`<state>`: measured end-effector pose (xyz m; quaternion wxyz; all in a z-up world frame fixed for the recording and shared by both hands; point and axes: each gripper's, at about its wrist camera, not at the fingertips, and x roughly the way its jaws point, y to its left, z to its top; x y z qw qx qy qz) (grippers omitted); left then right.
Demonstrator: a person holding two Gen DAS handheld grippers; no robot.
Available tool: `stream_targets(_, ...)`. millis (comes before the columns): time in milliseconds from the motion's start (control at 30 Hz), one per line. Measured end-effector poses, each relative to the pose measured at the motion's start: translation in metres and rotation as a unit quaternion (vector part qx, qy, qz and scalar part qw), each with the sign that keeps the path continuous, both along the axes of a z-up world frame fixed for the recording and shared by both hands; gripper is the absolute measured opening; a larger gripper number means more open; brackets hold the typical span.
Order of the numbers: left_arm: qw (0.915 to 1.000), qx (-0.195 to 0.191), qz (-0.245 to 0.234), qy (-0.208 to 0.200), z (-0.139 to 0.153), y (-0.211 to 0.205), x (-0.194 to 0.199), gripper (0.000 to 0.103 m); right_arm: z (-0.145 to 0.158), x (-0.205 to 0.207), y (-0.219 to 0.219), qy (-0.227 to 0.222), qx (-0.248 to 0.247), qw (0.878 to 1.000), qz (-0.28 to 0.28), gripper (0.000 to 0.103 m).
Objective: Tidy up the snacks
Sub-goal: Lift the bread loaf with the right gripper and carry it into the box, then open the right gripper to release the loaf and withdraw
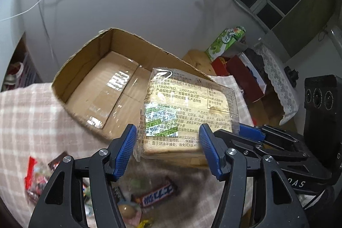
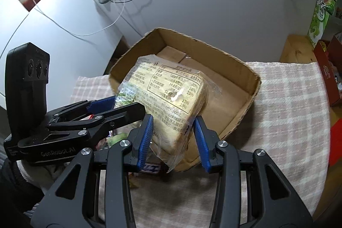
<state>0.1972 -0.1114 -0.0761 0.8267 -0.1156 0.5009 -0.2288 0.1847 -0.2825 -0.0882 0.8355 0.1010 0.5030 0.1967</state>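
A clear-wrapped loaf of sliced bread (image 1: 188,104) (image 2: 171,87) hangs in the air, tilted, over the near wall of an open cardboard box (image 1: 85,52) (image 2: 245,69). My left gripper (image 1: 168,127) is shut on it, its blue pads against the loaf's lower end. In the right wrist view the left gripper (image 2: 113,104) comes in from the left and clamps the loaf's left side. My right gripper (image 2: 174,119) is also shut on the loaf; in the left wrist view the right gripper (image 1: 252,134) reaches in from the right. Only tape shows on the box floor.
The box stands on a pink checked cloth (image 1: 27,116) (image 2: 288,110). Loose snacks lie below the grippers: a Snickers bar (image 1: 158,193) (image 2: 149,168) and a red packet (image 1: 34,181). A green carton (image 1: 226,42) (image 2: 320,20) and red boxes (image 1: 245,72) stand to the right.
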Motion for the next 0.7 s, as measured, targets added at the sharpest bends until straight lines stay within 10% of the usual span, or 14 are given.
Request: stream_targets(700, 0.9987, 0.050, -0.014, -0.001, -0.002, -0.004, 0.005, 0.059, -0.006, -0.005, 0.002, -0.005, -0.059, 0.998, 0.003, 0.041)
